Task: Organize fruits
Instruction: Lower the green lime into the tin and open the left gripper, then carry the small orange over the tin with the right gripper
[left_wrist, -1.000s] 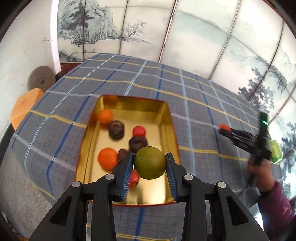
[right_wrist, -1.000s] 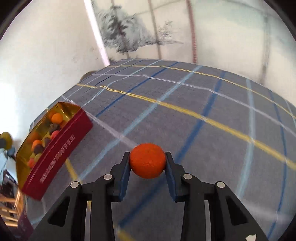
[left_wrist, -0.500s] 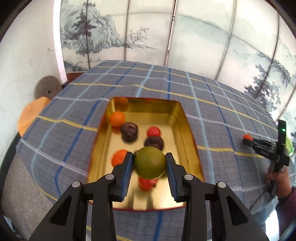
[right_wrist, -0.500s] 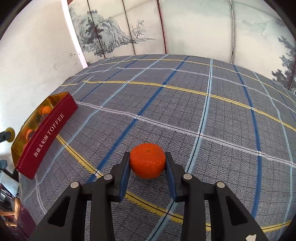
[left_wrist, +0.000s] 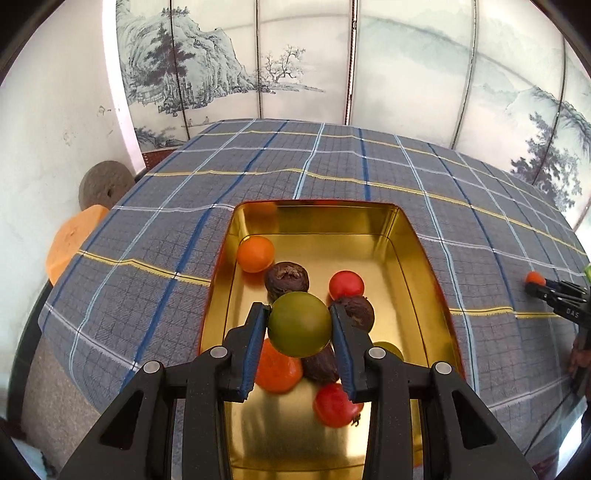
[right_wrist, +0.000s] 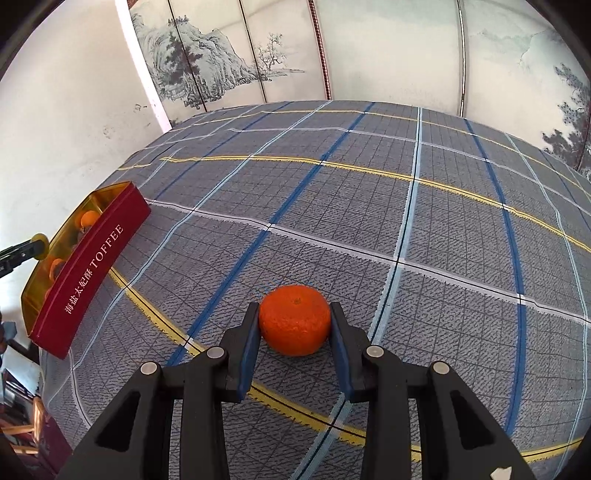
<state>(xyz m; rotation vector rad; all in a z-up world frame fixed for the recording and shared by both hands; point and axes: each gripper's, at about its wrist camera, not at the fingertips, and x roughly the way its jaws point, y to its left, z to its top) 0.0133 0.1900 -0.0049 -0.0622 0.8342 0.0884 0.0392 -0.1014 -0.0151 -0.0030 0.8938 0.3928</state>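
My left gripper is shut on a round green fruit and holds it above the gold tin. In the tin lie several fruits: an orange, dark brown ones, red ones and another orange. My right gripper is shut on a mandarin that rests on the checked cloth. The tin shows at the far left in the right wrist view, red outside with "TOFFEE" on it. The right gripper shows at the right edge in the left wrist view.
The table is covered by a blue-grey checked cloth. A painted folding screen stands behind it. A round grey stone and an orange stool sit by the left table edge.
My left gripper has moved forward over the tin with the green fruit. My right gripper has lowered the mandarin onto the cloth and still grips it.
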